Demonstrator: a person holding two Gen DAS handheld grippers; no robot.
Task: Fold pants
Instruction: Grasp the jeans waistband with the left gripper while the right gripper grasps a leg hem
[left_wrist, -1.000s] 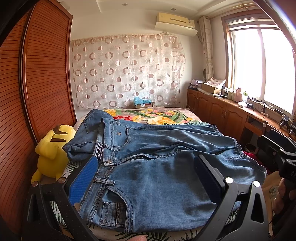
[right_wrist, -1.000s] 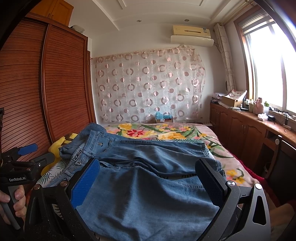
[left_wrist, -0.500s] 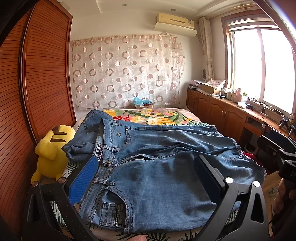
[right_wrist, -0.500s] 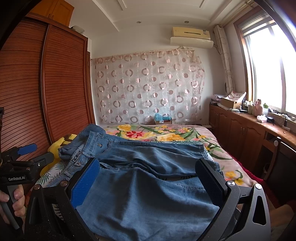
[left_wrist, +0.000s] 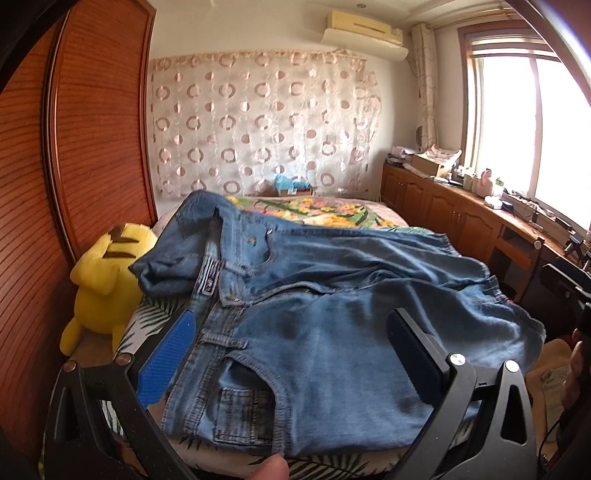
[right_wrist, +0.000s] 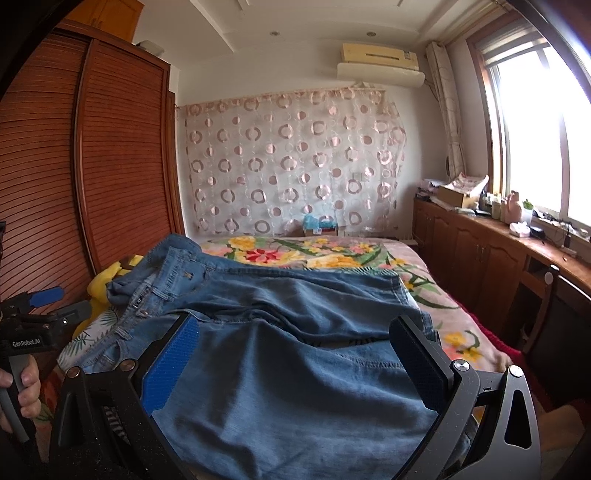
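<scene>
While spread on bed (right_wrist: 369, 254), jeans (left_wrist: 332, 332) lie flat | left gripper (left_wrist: 291, 354) wide; waistband, plush (left_wrist: 107, 277) seen | right gripper (right_wrist: 295, 358) wide; leg only, left hand (right_wrist: 26, 384) seen

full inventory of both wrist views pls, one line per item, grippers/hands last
jeans: 1, blue denim, spread across the near end of the bed, waistband to the left
bed: 1, floral cover, runs back to the curtain
plush toy: 1, yellow, left of the jeans beside the wardrobe
wardrobe: 1, brown slatted doors, left wall
curtain: 1, pale with ring pattern, far wall
air conditioner: 1, cream, above the curtain
cabinets: 1 run, brown wood, cluttered top, under the window
window: 1, bright, right wall
left gripper: 1, black, blue-padded fingers open above the jeans
right gripper: 1, black, fingers open above the jeans
hand: 1, on the left gripper's handle
</scene>
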